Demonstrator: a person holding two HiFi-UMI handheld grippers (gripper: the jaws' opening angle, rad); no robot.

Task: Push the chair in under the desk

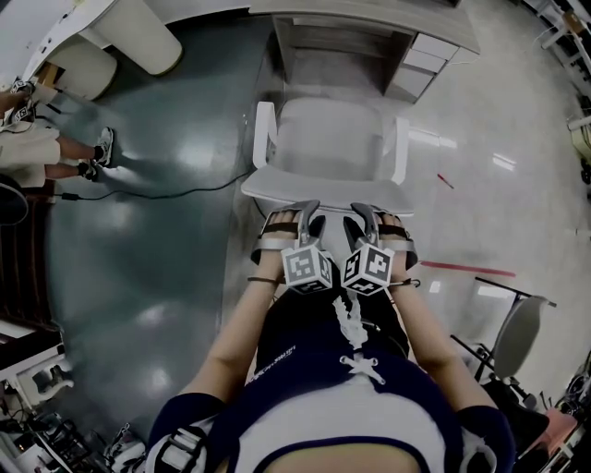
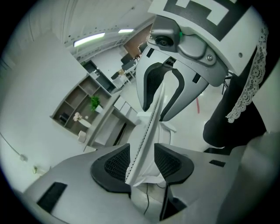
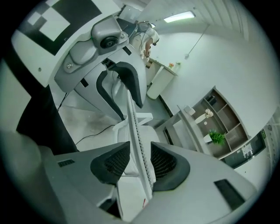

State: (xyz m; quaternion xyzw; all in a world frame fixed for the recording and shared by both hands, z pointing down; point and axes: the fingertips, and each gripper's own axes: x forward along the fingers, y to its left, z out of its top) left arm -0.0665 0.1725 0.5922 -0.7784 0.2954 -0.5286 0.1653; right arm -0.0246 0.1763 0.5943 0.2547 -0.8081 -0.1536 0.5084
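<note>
A white chair (image 1: 328,139) with armrests stands facing the desk (image 1: 369,18), its seat partly outside the desk's opening. My two grippers sit side by side on the top edge of its backrest (image 1: 328,196). The left gripper (image 1: 307,217) straddles that thin edge (image 2: 146,135), and the jaws stand apart with a gap beside the pads. The right gripper (image 1: 362,218) straddles the same edge (image 3: 135,127) a little further right, its pads also clear of it. Each gripper view shows the other gripper across the backrest.
A drawer unit (image 1: 420,65) stands under the desk's right side. A black cable (image 1: 157,194) runs over the floor to the chair's left, and a person's legs (image 1: 55,152) are at far left. Red tape (image 1: 466,268) and another chair (image 1: 517,333) lie to the right.
</note>
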